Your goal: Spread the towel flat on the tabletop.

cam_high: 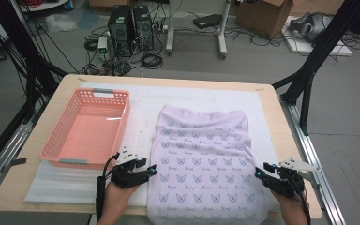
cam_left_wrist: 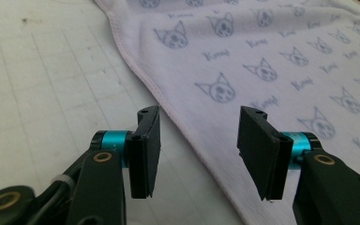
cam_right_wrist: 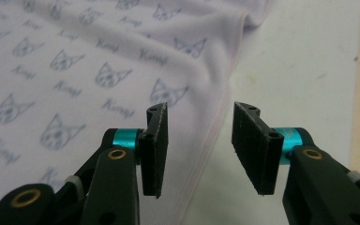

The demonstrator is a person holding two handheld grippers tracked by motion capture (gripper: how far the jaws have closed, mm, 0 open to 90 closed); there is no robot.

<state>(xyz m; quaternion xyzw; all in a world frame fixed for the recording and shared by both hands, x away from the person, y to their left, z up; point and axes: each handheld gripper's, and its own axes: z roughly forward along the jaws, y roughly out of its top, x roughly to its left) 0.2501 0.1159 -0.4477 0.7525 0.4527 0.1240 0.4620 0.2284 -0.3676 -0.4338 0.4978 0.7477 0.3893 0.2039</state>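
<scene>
A pale lilac cloth [cam_high: 204, 154] printed with small cat faces lies spread flat on the white foam mat [cam_high: 145, 101]; its front hem hangs over the table's near edge. My left gripper [cam_high: 152, 169] sits at the cloth's left edge near the front, held by a hand. In the left gripper view this gripper [cam_left_wrist: 199, 140] is open, with the cloth's hem [cam_left_wrist: 168, 112] running on the mat below the gap. My right gripper [cam_high: 261, 171] is at the cloth's right edge. In the right gripper view it [cam_right_wrist: 199, 140] is open over that hem [cam_right_wrist: 220, 122], and nothing is pinched.
An empty pink plastic basket [cam_high: 56, 136] stands on the mat to the left of the cloth. The wooden table [cam_high: 272, 101] ends close behind my hands and to the right. Computers [cam_high: 131, 28], cables and a cardboard box [cam_high: 262, 16] lie on the floor beyond.
</scene>
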